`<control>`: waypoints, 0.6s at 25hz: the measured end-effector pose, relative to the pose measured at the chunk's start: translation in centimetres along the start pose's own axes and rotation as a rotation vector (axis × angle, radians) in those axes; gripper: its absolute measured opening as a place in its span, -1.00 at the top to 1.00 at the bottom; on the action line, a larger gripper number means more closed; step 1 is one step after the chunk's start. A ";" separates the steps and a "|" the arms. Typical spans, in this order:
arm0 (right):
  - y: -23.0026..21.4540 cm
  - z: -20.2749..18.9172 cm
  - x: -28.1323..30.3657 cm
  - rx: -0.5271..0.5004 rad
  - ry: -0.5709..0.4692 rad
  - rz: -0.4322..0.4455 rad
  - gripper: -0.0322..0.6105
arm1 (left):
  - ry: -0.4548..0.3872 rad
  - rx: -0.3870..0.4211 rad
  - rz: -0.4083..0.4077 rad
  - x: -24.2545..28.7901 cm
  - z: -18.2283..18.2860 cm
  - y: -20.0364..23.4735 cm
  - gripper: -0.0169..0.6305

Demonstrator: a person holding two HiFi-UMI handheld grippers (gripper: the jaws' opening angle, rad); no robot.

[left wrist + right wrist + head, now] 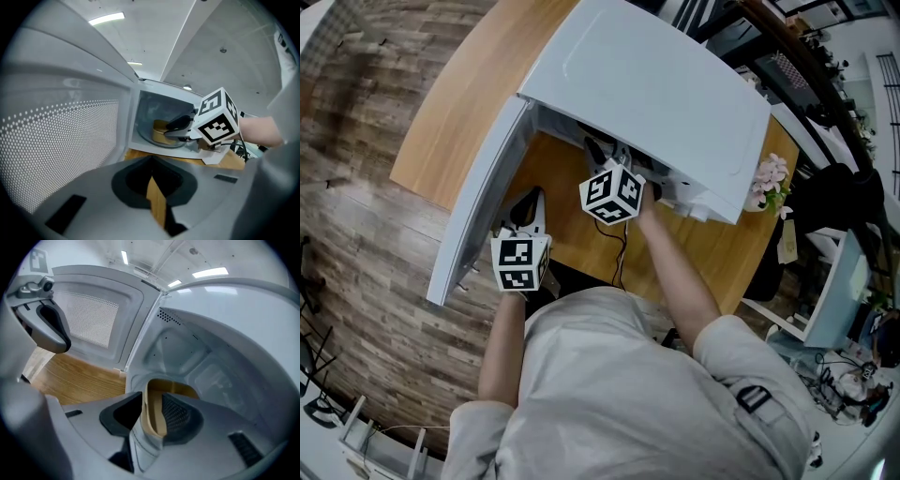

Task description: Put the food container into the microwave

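The white microwave (pixel 656 84) stands on a wooden table with its door (pixel 478 206) swung open to the left. Inside, a tan round food container (pixel 161 129) rests on the glass turntable (pixel 149 139). My right gripper (pixel 605 150) reaches into the cavity and is shut on the container's rim (pixel 176 389), the wall pinched between its pads (pixel 178 416). In the left gripper view the right gripper (pixel 174 129) sits at the container's side. My left gripper (pixel 530 202) hovers outside, beside the open door, jaws shut with nothing in them (pixel 157 197).
The perforated door panel (pixel 61 140) stands close on the left gripper's left. A black cable (pixel 622 248) runs across the wooden table (pixel 487 66) in front of the microwave. Pink flowers (pixel 772 176) stand at the microwave's right, with cluttered desks beyond.
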State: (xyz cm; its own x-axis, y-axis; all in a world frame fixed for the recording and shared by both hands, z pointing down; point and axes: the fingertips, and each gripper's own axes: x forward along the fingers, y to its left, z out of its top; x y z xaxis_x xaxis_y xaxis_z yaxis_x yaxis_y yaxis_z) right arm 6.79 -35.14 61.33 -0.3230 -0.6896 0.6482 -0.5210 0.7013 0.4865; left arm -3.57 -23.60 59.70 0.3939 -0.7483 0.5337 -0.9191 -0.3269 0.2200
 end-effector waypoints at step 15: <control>-0.2 0.3 -2.3 0.336 -0.092 0.014 0.24 | 0.023 0.022 -0.005 0.5 0.7 -1.0 0.91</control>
State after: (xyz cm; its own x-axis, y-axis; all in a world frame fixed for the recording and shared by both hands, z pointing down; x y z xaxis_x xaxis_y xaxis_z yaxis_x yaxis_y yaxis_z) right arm 7.44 -33.76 59.59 -0.3940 -0.7047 0.5901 -0.7421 0.6227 0.2481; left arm -2.42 -24.04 59.17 0.3980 -0.7331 0.5515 -0.9165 -0.3435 0.2049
